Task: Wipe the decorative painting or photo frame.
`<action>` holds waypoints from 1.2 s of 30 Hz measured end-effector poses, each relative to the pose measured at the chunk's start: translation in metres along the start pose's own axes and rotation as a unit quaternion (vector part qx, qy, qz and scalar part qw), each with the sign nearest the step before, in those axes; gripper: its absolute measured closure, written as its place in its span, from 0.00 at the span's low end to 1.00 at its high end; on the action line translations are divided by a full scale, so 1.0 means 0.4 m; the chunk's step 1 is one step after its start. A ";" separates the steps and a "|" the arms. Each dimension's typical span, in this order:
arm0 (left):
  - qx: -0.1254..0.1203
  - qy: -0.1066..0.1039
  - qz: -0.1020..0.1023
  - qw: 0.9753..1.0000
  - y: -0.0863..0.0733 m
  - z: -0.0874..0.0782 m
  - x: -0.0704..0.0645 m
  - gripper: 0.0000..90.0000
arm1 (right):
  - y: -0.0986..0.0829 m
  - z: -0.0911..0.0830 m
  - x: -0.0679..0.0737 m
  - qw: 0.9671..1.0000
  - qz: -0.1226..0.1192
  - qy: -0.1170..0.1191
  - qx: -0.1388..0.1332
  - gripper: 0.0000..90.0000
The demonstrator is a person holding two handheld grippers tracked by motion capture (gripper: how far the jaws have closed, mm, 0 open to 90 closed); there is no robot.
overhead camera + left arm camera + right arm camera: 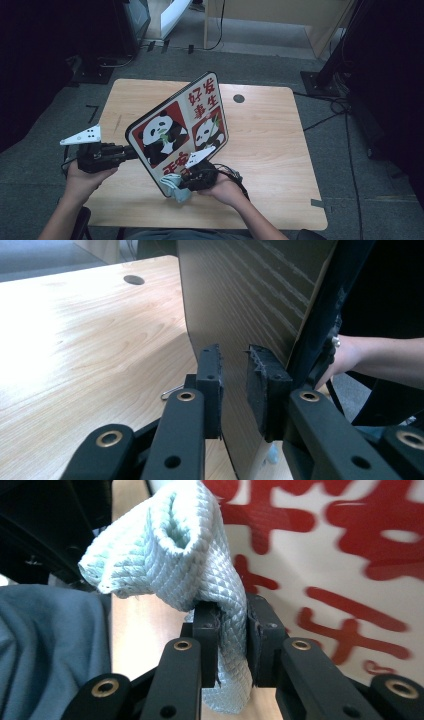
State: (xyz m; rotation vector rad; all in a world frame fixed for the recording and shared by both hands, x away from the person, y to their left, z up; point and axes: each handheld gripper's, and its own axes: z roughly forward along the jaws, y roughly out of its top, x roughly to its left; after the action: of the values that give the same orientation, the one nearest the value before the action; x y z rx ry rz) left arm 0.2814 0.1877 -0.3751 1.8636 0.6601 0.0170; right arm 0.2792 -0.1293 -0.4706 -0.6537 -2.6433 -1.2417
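A flat board printed with pandas and red characters stands tilted over the wooden table, its printed face toward me. My left gripper is shut on the board's left edge. In the left gripper view the board's dark underside runs between the two pads of that gripper. My right gripper is shut on a light blue quilted cloth at the board's lower corner. In the right gripper view the cloth bunches above that gripper, against the printed face.
The table has a round cable hole near its far edge. A small wire loop lies on the wood by the left jaws. Cables trail over the grey floor at the right, and dark stands surround the table.
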 end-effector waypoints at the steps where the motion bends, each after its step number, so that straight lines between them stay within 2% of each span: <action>1: 0.001 0.001 0.000 1.000 0.000 0.000 0.000 0.83 | -0.001 -0.002 -0.005 1.000 -0.001 -0.002 -0.001 0.86; 9: 0.007 0.006 0.002 1.000 -0.010 -0.021 -0.002 0.78 | -0.004 -0.015 -0.021 1.000 0.001 -0.009 -0.007 0.86; 15: -0.002 0.001 0.001 1.000 -0.018 -0.048 -0.007 0.73 | -0.002 -0.025 -0.033 1.000 -0.002 -0.014 -0.011 0.86; 20: -0.004 -0.003 0.005 1.000 -0.020 -0.054 -0.022 0.71 | -0.002 -0.028 -0.040 1.000 -0.006 -0.015 -0.012 0.86; 31: 0.002 -0.011 0.013 1.000 -0.015 -0.027 -0.044 0.70 | -0.002 -0.046 -0.061 1.000 0.000 -0.022 -0.018 0.86; 33: 0.003 -0.019 0.011 1.000 -0.013 -0.020 -0.046 0.71 | 0.001 -0.053 -0.061 0.999 0.004 -0.025 -0.020 0.86; 36: 0.001 -0.020 0.015 1.000 -0.011 -0.012 -0.052 0.73 | 0.007 -0.065 -0.062 0.999 0.004 -0.029 -0.027 0.86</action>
State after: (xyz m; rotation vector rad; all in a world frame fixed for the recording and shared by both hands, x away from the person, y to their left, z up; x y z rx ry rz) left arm 0.2603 0.1835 -0.3709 1.8708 0.6039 -0.0016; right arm 0.3013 -0.1555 -0.4595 -0.7199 -2.6593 -1.3146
